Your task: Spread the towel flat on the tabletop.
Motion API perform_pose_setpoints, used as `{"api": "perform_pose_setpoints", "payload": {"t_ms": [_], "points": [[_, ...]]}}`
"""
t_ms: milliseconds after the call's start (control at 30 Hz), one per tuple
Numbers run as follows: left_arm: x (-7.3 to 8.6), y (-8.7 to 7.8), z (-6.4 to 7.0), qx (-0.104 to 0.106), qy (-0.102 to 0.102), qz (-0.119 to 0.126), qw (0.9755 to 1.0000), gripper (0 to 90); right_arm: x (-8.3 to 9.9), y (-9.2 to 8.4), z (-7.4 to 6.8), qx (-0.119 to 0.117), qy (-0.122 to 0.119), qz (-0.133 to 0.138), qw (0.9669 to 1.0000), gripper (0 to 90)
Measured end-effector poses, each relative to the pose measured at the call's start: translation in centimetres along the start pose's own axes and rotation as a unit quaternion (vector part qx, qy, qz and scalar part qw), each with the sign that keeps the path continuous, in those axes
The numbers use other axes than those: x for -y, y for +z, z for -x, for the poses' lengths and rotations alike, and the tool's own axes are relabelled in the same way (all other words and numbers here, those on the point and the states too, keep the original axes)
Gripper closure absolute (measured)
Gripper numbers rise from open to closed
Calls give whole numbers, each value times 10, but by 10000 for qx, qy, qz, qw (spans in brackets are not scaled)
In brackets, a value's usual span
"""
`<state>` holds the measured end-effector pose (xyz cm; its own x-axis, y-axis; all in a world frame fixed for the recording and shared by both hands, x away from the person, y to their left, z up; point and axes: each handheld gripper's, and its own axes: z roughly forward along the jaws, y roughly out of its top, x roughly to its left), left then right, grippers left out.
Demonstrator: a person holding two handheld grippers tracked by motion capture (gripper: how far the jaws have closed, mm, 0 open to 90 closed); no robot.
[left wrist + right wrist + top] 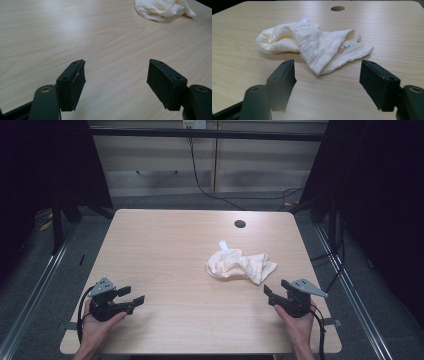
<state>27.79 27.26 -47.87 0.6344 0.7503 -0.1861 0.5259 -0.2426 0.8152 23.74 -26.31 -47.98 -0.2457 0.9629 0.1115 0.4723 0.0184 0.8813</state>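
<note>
the left gripper [134, 296] sits at about eight o'clock on the table [165, 245], in the person's left hand [97, 322], its jaws spread wide with nothing but bare wood between them. it is well apart from the cloth [240, 265], which shows at one o'clock in the left gripper view [162, 8].

the cloth, a crumpled cream piece with a small white tag [223, 244] at its far edge, lies right of the table's centre, at about three o'clock. in the right gripper view a small printed motif [342, 50] shows on the flap nearest the camera.

the right gripper [276, 288] rests at about five o'clock, in the right hand [299, 325], jaws also released and empty, just short of the cloth's near corner.

judging from this, the work is likely to be spreading or folding the cloth. the risks: the fabric is bunched in overlapping layers, so a pinch could catch two layers and drag the whole heap instead of opening it. a low approach could scrape the pads on the tabletop and push the cloth away. the left gripper has a long way to cross, so a one-sided pull might twist the fabric further.

farther off, a round cable hole [240, 224] lies at twelve o'clock beyond the cloth; it is clear of the path. nothing stands between either gripper and the cloth. cabinets [165, 165] and trailing cables [200, 182] lie past the far edge.
</note>
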Motion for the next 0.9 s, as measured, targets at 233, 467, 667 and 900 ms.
{"api": "perform_pose_setpoints", "payload": {"t_ms": [233,467,667,900], "points": [[0,3,0,73,-43,-21,10000,299,-1,4,6,-153,176,-144,9996,273],[-2,4,1,86,-98,41,9999,290,-3,4,8,-563,166,-284,9979,313],[-2,6,6,176,104,-75,9998,292,-9,3,10,-817,14,-441,9957,342],[-2,7,6,136,135,-104,9998,293,-33,16,15,-1161,-187,-558,9915,412]]}}
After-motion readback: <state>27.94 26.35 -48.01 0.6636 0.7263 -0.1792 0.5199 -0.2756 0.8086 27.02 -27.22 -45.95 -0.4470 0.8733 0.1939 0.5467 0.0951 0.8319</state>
